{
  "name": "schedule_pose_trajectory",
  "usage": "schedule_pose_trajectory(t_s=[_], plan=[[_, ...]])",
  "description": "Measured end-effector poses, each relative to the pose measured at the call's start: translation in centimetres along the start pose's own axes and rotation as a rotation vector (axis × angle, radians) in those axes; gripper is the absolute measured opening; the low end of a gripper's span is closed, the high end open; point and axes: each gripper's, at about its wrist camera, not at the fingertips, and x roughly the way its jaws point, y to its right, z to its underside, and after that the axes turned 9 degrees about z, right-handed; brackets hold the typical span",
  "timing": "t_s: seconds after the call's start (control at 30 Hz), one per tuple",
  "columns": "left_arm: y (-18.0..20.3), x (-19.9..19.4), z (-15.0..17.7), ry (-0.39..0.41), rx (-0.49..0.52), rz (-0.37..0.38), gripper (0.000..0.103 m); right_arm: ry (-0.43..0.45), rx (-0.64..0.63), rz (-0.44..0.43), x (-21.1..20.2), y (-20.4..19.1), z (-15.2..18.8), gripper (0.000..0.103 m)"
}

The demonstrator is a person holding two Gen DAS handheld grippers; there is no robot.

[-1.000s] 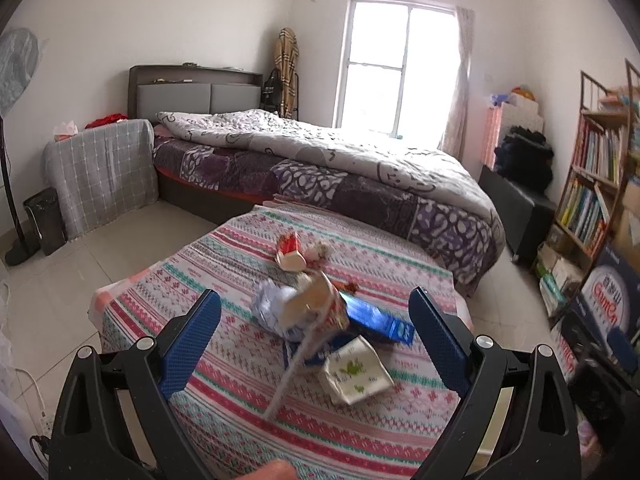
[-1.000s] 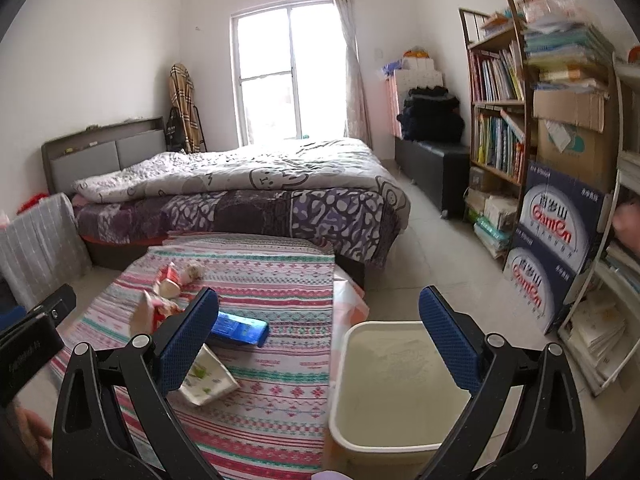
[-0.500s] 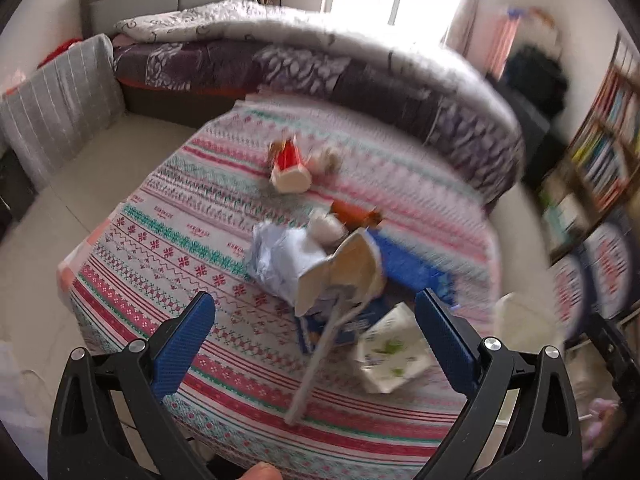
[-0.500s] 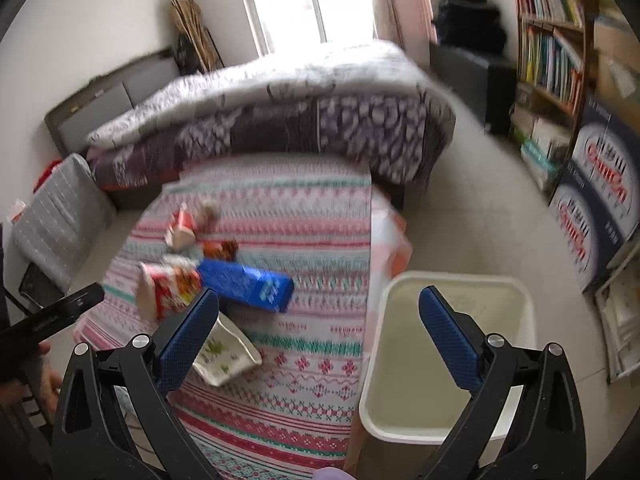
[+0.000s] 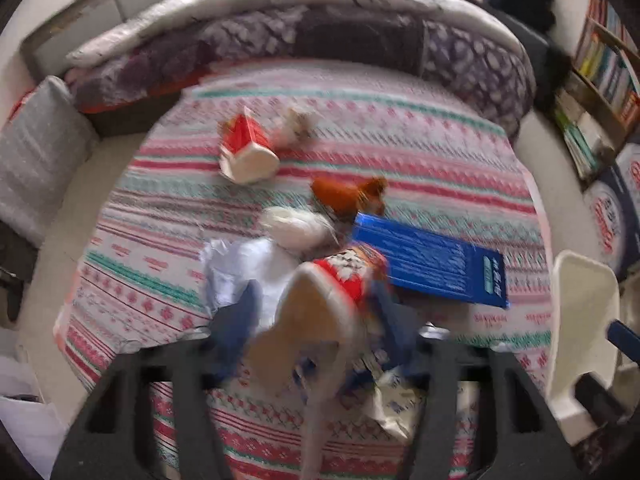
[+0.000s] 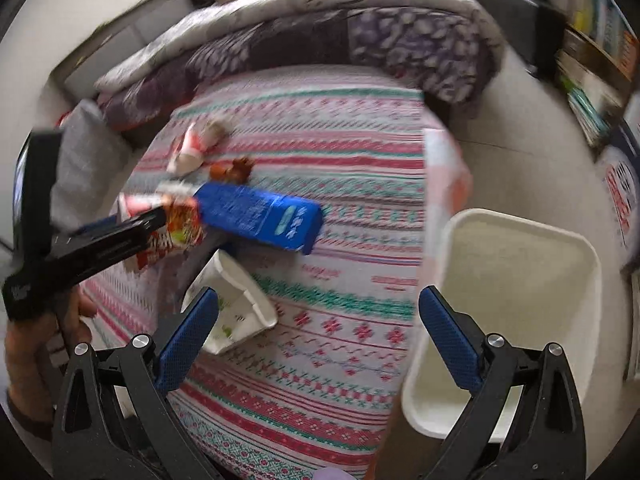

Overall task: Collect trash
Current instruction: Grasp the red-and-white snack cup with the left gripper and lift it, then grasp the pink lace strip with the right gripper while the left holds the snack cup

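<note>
Trash lies on a table with a striped cloth [image 6: 340, 184]. My left gripper [image 5: 316, 328] is blurred; its blue fingers stand on either side of a red and white paper cup [image 5: 336, 280] with a straw. I cannot tell whether they touch it. Beside it are a crumpled white wrapper [image 5: 248, 268], a blue box [image 5: 436, 260], a brown wrapper [image 5: 344, 194] and a red carton [image 5: 244, 152]. My right gripper [image 6: 316, 332] is open and empty, above the cloth near a white folded carton [image 6: 236, 312]. The left gripper shows in the right wrist view [image 6: 160, 220] at the cup [image 6: 176, 232].
A white bin [image 6: 512, 292] stands on the floor at the table's right edge; it also shows in the left wrist view [image 5: 580, 320]. A bed with a purple quilt [image 5: 320, 36] lies behind the table. Bookshelves [image 5: 600, 68] and boxes are at the right.
Both grippers have tilted down and moved closer to the table. The left gripper has dropped around the cup, and its jaws look narrower.
</note>
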Motion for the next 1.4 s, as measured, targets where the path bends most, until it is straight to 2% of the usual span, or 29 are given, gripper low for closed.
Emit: schedule_pose_trajectory(t_s=[0.03,0.1,0.23,0.37,0.43,0.63,0.7,0.77,0.87,0.93,1.07,1.33,1.4], plan=[[0.0,-0.2,0.0,0.002,-0.002,0.021,0.034,-0.007,-0.023,-0.014,0.2,-0.6,0.1,0.096],[-0.4,-0.9,-0.1,0.016,-0.02,0.052,0.029,-0.03,-0.075,-0.05,0.8,-2.1,0.2,0.096],[-1.9,-3.6,-0.2,0.085,-0.113,0.182,0.029,-0.06,-0.107,-0.07,1.6,-3.8,0.6,0.096],[-3.6,-6.1,-0.5,0.159,-0.213,0.294,0.029,-0.107,-0.023,-0.097,2.7,-3.8,0.9,0.096],[-4.6,-7.1,-0.5,0.191,-0.265,0.316,0.029,-0.127,0.031,-0.118,3.3,-3.9,1.0,0.096],[-6.9,-9.7,-0.7,0.269,-0.345,0.293,0.029,-0.157,0.197,-0.121,5.0,-4.9,2.0,0.096],[-7.3,-10.2,-0.4,0.285,-0.352,0.281,0.029,-0.085,0.206,-0.073,4.0,-6.0,1.9,0.096],[-7.8,-10.6,0.0,0.303,-0.356,0.271,0.029,0.012,0.162,-0.042,2.5,-7.4,1.6,0.096],[-8.9,-11.6,1.3,0.336,-0.349,0.237,0.03,0.094,0.035,-0.073,0.7,-10.7,1.5,0.096],[-9.6,-12.4,1.7,0.361,-0.351,0.22,0.03,0.084,-0.029,-0.089,0.7,-12.5,2.0,0.094],[-11.1,-13.6,2.4,0.403,-0.379,0.205,0.031,-0.009,-0.096,-0.11,2.6,-15.2,3.2,0.082],[-13.0,-14.3,3.5,0.422,-0.411,0.184,0.032,-0.085,-0.153,-0.052,6.1,-17.5,5.2,0.078],[-13.3,-14.4,3.8,0.424,-0.411,0.18,0.032,-0.116,-0.164,-0.044,7.4,-17.9,5.5,0.066]])
